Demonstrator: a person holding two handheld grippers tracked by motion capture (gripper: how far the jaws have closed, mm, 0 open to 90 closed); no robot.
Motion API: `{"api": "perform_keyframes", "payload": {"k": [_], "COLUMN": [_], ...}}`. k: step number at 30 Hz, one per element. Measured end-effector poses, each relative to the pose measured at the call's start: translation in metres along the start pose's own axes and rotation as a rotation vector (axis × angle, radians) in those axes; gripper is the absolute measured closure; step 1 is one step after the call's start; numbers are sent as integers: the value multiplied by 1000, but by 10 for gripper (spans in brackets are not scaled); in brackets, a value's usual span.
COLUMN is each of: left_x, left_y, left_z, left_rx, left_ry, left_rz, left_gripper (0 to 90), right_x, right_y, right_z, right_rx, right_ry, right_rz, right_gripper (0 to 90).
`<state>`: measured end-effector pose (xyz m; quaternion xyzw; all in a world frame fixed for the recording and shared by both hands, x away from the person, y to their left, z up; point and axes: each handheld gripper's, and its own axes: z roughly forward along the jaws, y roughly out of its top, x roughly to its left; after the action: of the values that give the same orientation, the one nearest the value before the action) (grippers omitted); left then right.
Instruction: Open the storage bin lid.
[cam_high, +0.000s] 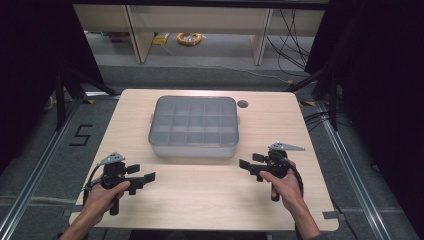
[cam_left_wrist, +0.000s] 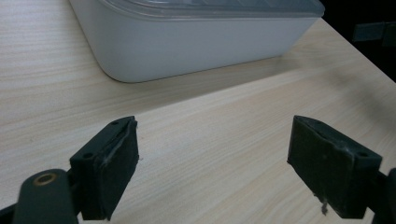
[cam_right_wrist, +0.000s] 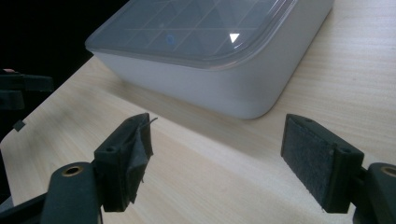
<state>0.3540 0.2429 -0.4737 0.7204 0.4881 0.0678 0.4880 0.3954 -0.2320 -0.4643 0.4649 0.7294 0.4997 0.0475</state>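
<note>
Lidded compartment box (cam_high: 193, 126) sits mid-table (cam_high: 280, 120), left gripper (cam_high: 141, 178) and right gripper (cam_high: 248, 166) both spread wide, empty

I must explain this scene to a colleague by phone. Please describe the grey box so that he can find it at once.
Look at the light wooden table. At its middle, nearer the far edge, lies the pale grey compartment box, rectangular with rounded corners. Its clear lid shows a grid of compartments, and it is the one container there, beside a small round hole.

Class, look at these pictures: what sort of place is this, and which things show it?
Probably a lab or workshop recording bay: a light wooden table on grey floor between metal floor rails, loose black cables behind, and a taped number marking on the floor.
</note>
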Motion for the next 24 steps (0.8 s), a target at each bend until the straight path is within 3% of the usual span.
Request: {"api": "perform_keyframes", "payload": {"k": [3,5,6,8,10,12,13,16,17,18,19,20,22,23,24], "left_x": [3,5,6,7,8,12,13,15,16,17,18,19,20,23,24], "left_y": [4,7,8,10,13,20,22,26,30,32,34,36,37,41,44], "left_z": [1,3,4,5,7,8,9,10,11,12,12,14,15,17,17], "left_rx": [-6,-4,-11,-6,-9,-12,-20,-21,-30,-34,-26,-30,-28,-33,-30], "left_ry": [-2,0,-3,-4,-4,6,14,8,13,10,5,11,14,8,15], "left_rz": [-10,-18,-20,-20,-21,-23,-24,-26,-29,-33,-33,-36,-42,-47,-50], "left_gripper": [158,159,159,158,159,159,159,159,159,159,159,159,159,159,159], "right_x": [1,-4,-2,-4,-4,-8,-6,-8,-7,-10,-10,-13,-15,-14,-16], "right_y": [3,6,7,8,13,17,19,23,27,29,31,33,36,38,39], "right_z": [2,4,4,6,8,11,12,13,14,16,16,17,18,19,21], "right_rx": [6,-3,3,-4,3,-18,-11,-17,-21,-32,-29,-38,-40,-39,-50], "right_ry": [-3,0,3,-1,7,-3,-2,8,10,5,15,3,2,7,-3], "right_rz": [45,19,46,33,55,4,40,25,53,25,41,24,39,71,51], "right_gripper": [255,255,255,255,256,256,257,257,257,258,259,259,261,262,263]}}
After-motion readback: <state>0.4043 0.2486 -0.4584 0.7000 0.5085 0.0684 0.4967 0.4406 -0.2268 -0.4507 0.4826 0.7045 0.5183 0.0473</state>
